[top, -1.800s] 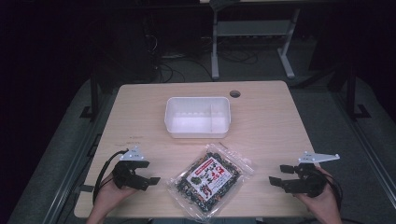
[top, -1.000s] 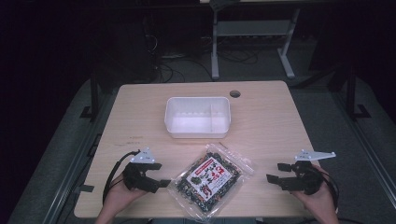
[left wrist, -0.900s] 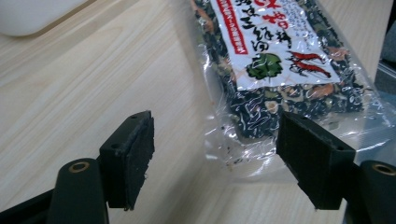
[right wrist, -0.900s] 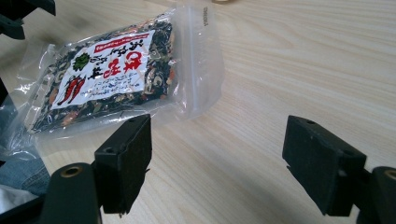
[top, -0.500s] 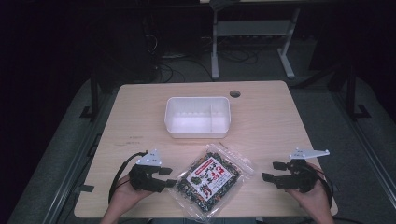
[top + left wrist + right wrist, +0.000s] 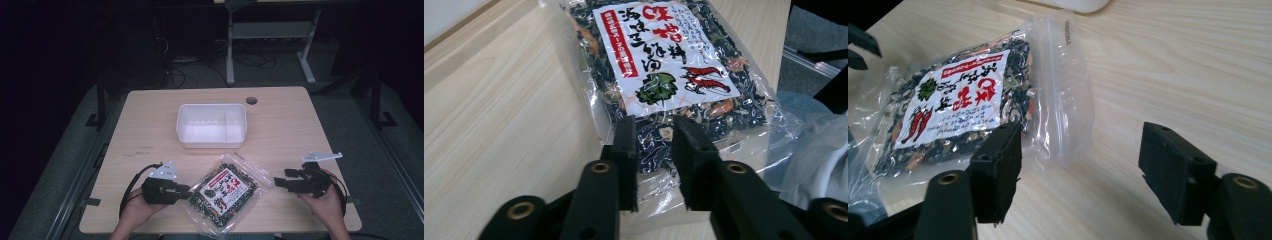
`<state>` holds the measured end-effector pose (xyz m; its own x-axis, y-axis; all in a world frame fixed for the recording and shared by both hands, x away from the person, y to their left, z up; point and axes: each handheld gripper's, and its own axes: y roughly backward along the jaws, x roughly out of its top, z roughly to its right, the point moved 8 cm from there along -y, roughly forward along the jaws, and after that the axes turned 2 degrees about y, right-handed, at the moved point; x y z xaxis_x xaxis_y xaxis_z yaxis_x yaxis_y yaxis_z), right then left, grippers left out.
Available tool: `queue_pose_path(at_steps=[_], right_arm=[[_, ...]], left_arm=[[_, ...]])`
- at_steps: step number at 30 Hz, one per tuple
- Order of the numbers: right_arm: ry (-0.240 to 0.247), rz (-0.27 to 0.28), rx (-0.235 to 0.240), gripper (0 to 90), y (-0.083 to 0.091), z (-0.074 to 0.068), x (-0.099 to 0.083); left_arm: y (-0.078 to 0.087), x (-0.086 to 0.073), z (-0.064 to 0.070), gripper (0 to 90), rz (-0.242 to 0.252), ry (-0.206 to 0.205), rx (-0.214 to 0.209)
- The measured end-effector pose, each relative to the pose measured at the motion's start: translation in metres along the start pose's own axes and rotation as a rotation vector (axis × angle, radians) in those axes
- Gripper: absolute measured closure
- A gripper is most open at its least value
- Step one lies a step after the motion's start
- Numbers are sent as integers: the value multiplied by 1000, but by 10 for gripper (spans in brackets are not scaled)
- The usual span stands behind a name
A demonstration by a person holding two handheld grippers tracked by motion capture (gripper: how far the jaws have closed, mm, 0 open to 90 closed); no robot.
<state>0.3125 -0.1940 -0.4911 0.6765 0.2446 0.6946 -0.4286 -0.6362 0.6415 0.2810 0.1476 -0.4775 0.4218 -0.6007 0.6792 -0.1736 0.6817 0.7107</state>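
Bag point(image 6: 223, 191): flat on bench point(image 6: 280, 125), near edge, in front of tub point(image 6: 212, 125).
Left claw point(image 6: 653, 131): narrowly spread at bag's edge; contact unclear.
Right claw point(image 6: 1080, 150): spread wide, beside bag.
Tub: cropped in gripper views.

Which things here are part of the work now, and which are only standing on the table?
In the work:
- snack bag
- left gripper, jaws at the bag's edge
- right gripper, open beside it

Standing by:
- white bin
- table
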Motion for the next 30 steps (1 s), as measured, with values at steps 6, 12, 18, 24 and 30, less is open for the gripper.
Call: queue_pose_path(at_steps=[6,12,18,24,30], right_arm=[[-29,-35,11,430,-9,1,1],[-68,-74,27,516,-21,4,3],[-93,-124,55,585,-34,2,0],[-94,-154,68,635,-41,-1,-4],[-81,-165,67,786,-41,-1,-5]], left_arm=[[-2,0,2,786,-7,-7,-8],[-3,1,2,783,-9,-11,-13],[-4,0,1,765,-9,-2,-15],[-4,1,1,744,-8,0,-13],[-5,1,0,711,-13,2,-9]])
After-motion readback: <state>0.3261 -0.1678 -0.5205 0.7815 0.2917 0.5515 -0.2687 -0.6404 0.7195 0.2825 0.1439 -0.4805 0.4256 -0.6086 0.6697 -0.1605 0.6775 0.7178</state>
